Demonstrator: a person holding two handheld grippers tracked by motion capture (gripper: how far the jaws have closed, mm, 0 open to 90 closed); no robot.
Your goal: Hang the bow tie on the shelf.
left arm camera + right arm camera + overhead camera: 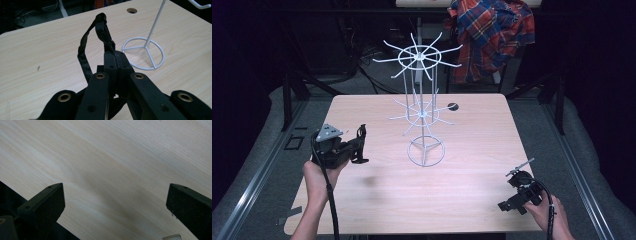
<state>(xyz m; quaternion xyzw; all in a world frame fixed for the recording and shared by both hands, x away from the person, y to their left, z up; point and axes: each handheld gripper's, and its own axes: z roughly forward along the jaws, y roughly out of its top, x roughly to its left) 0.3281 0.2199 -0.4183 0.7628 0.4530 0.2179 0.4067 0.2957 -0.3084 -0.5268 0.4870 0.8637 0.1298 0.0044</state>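
A black strap loop [100, 27] rises from between the jaws of my left gripper [116, 56], which is shut on its lower end. In the high view the left gripper [360, 146] hovers over the table's left side, and the strap [361, 131] sticks up from its tips. It points toward the white wire hook stand [422, 90]. The stand's round base [143, 53] lies just right of the jaws. My right gripper [513, 201] rests near the front right corner. Its jaws stand wide open over bare wood [115, 200].
The wooden table [472, 150] has a small round hole [453, 106] behind the stand. A plaid shirt [492, 35] hangs at the back beyond the table. Dark floor and metal rails surround the table.
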